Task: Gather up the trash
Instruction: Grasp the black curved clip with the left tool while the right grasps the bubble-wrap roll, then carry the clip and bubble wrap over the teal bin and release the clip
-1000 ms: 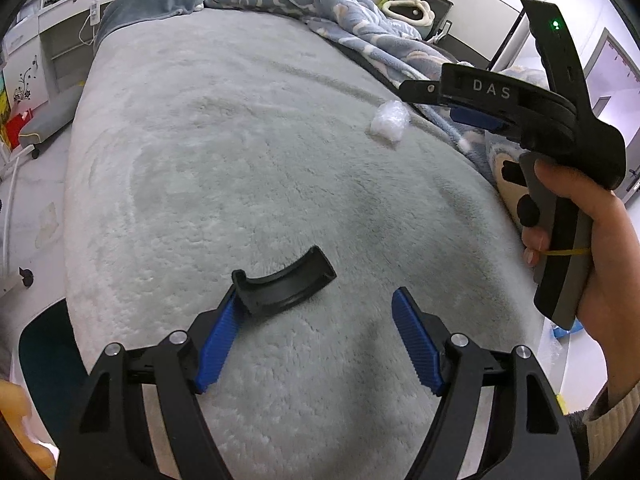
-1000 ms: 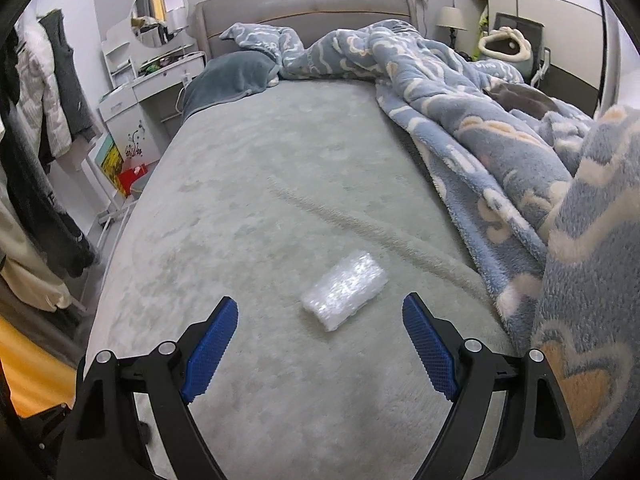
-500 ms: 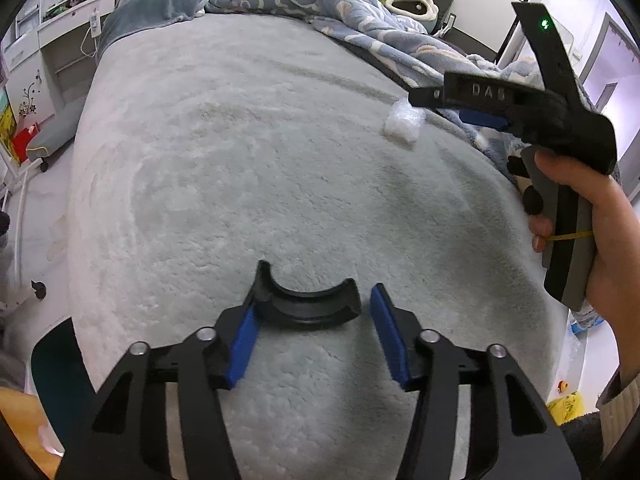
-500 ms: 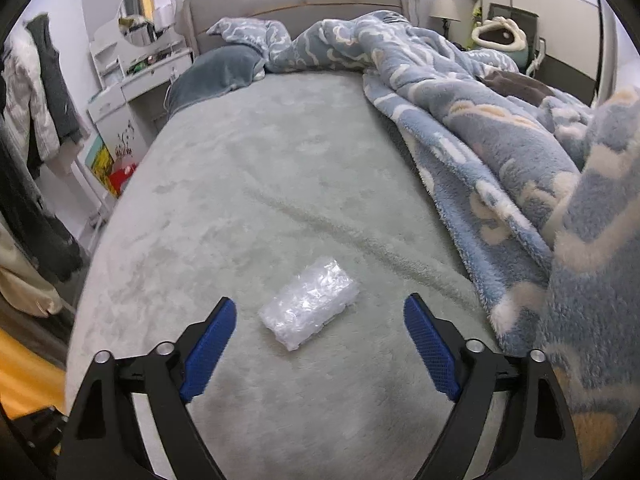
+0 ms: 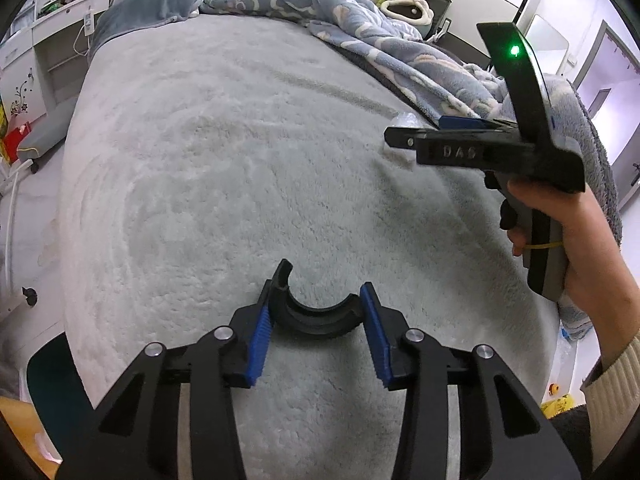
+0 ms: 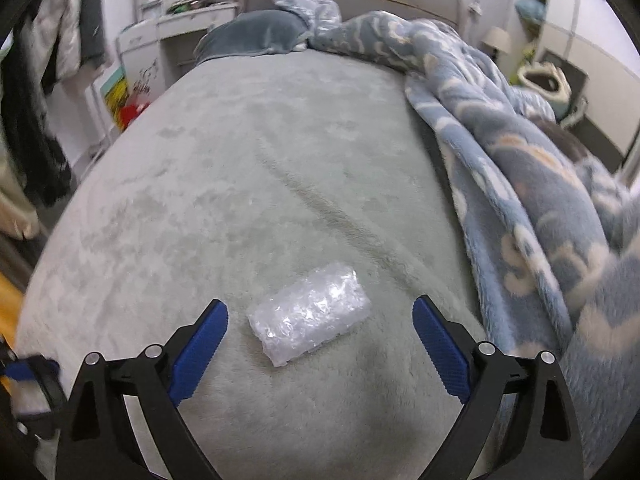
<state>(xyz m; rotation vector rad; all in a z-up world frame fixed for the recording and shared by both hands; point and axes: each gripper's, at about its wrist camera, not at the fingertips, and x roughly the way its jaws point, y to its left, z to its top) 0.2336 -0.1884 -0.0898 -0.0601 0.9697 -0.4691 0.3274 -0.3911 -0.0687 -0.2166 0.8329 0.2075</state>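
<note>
Left tongs (image 5: pixel 316 322) newly clamped on black curved piece (image 5: pixel 316 316), angled downward.

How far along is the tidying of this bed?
Nothing looks binned yet. The left gripper has just closed its jaws on the black curved plastic piece, so that is in hand. The right gripper is wide open around the bubble wrap bundle, which lies untouched on the grey bedspread. Left: grasp the bundle and carry both away.

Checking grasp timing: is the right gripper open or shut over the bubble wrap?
Open. The right gripper has just been opening; its blue pads stand either side of the bubble wrap roll, touching neither end.
</note>
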